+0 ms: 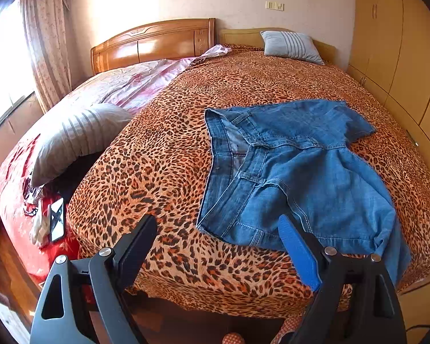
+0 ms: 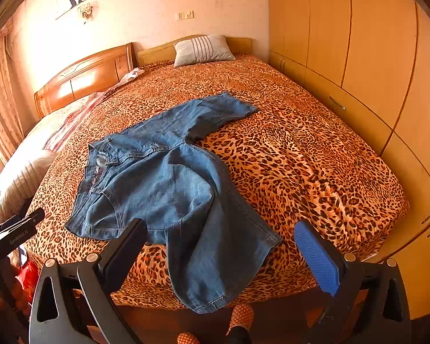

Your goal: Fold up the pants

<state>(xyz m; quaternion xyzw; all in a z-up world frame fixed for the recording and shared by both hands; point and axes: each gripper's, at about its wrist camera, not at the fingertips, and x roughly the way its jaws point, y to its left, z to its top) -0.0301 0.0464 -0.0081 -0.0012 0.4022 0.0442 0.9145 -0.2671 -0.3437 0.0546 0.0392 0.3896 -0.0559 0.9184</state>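
Clearly, the soft, limp blue denim pants (image 2: 169,177) are lying rumpled on the leopard-print bed (image 2: 315,157), one leg drooping off its edge (seamed waistband likely grips best); both the left tool (image 1: 218,246) and the right tool (image 2: 220,255) are hovering spread, empty.

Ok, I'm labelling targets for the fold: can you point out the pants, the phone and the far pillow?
pants (image 2: 169,177), right wrist view, on the seat area.
phone (image 1: 56,219), left wrist view, middle of its screen.
far pillow (image 1: 291,46), left wrist view, centre of its striped face.
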